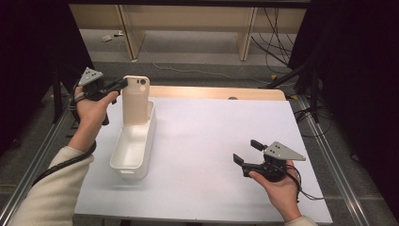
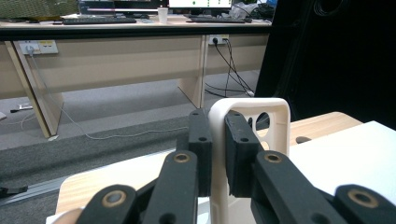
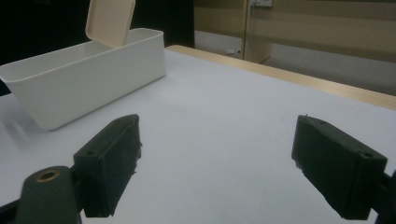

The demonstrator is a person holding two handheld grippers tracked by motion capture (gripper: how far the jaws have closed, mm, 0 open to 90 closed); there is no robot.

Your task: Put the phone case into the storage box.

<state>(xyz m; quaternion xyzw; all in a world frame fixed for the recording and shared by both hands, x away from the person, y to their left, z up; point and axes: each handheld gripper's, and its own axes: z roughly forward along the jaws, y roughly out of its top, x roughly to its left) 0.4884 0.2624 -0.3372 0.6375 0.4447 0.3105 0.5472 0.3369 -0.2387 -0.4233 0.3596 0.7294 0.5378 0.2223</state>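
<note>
A cream phone case point(image 1: 136, 98) stands upright in the far end of a long white bin point(image 1: 131, 149) on the left side of the white table. My left gripper point(image 1: 123, 84) is shut on the case's upper left edge; in the left gripper view the case point(image 2: 275, 122) rim runs between the black fingers point(image 2: 240, 149). My right gripper point(image 1: 244, 151) rests low over the table's right front, held by a hand, its jaws wide apart with nothing between them. In the right gripper view the bin point(image 3: 79, 77) and the case point(image 3: 109, 21) lie ahead to the left.
A wooden strip point(image 1: 216, 92) borders the table's far edge. Metal rails point(image 1: 336, 165) run along both sides. Desk legs and cables point(image 1: 275, 42) are on the floor beyond. White tabletop point(image 1: 211, 136) stretches between the bin and my right gripper.
</note>
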